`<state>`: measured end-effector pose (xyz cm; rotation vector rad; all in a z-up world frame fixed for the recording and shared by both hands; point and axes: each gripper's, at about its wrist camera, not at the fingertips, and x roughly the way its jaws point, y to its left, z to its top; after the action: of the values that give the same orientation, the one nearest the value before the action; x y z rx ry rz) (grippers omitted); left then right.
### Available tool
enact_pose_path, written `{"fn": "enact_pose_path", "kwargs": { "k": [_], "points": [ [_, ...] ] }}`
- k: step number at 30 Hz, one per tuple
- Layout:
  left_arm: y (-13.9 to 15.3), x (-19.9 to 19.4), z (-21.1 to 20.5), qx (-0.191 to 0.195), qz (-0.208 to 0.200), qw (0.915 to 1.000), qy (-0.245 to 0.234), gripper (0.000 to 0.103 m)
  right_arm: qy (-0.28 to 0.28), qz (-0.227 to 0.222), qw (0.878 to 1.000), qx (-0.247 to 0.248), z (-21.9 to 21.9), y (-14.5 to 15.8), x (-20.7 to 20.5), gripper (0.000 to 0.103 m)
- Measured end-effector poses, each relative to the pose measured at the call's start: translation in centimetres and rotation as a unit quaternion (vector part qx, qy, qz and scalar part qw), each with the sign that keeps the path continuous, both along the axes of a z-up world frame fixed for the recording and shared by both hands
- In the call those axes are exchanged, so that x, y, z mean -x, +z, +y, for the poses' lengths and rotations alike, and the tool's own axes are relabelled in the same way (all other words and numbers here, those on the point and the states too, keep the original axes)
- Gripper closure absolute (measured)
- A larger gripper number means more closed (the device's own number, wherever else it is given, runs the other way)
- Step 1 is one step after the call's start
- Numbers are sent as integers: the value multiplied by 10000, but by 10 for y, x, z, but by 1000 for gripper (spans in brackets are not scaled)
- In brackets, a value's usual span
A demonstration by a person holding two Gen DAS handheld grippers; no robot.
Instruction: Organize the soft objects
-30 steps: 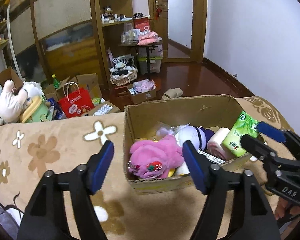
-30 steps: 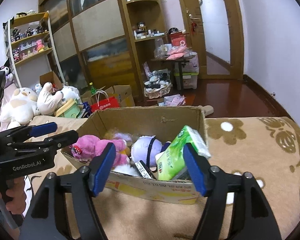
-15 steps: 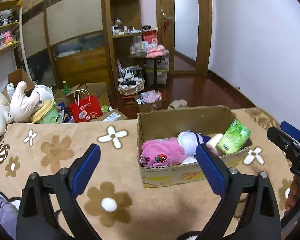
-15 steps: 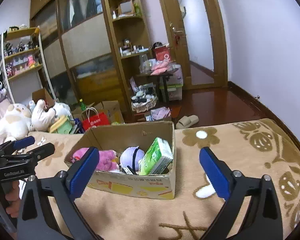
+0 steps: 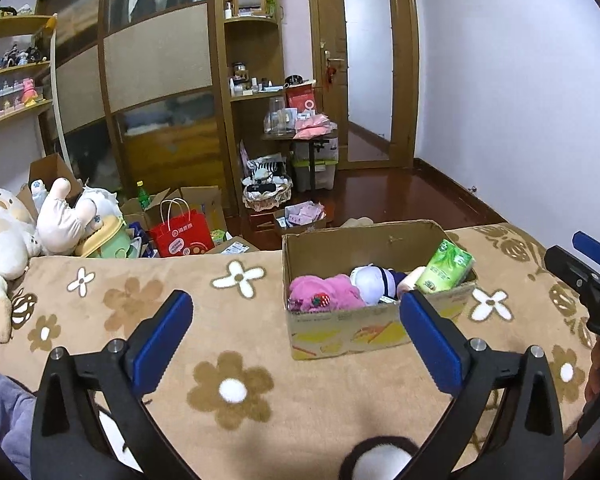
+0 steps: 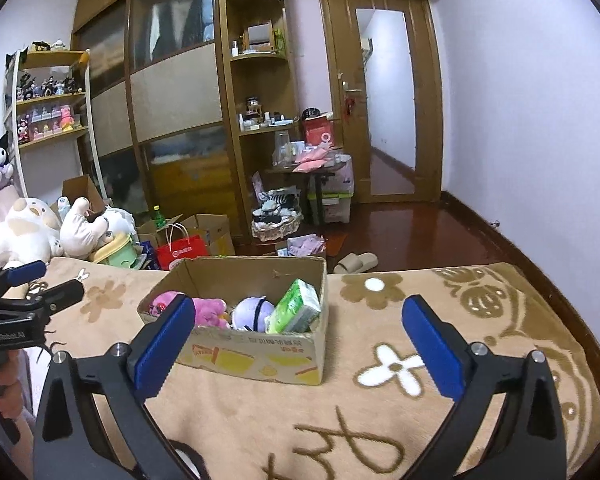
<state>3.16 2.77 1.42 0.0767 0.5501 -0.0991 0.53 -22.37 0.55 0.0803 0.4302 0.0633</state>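
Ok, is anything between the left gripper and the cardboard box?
Nothing visible. Only bare flowered blanket lies between the open left gripper and the cardboard box.

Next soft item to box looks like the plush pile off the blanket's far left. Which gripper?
Left gripper: open, empty, on the side nearer the white plush. Right gripper sits beyond the cardboard box.
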Motion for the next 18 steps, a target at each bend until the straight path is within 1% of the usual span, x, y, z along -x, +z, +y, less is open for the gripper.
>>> {"fn": "enact_pose_path", "kwargs": {
  "k": [5, 9, 13, 17, 18],
  "points": [
    [5, 21, 1, -119, -171, 9998, 61, 1, -35, -116, 9999, -23, -4, 2, 14, 0],
    [5, 31, 4, -127, -87, 9999, 72, 1, -41, -125, 9999, -28, -4, 2, 20, 0],
    [4, 37, 2, -192, -90, 9997, 77, 1, -45, -195, 9998, -54, -4, -3, 28, 0],
    [0, 40, 0, -219, -222, 9994, 132, 1, -62, -253, 9997, -12, -5, -9, 28, 0],
    [-1, 39, -2, -246, -183, 9995, 93, 1, -57, -246, 9997, -46, -7, -11, 27, 0]
  ]
}}
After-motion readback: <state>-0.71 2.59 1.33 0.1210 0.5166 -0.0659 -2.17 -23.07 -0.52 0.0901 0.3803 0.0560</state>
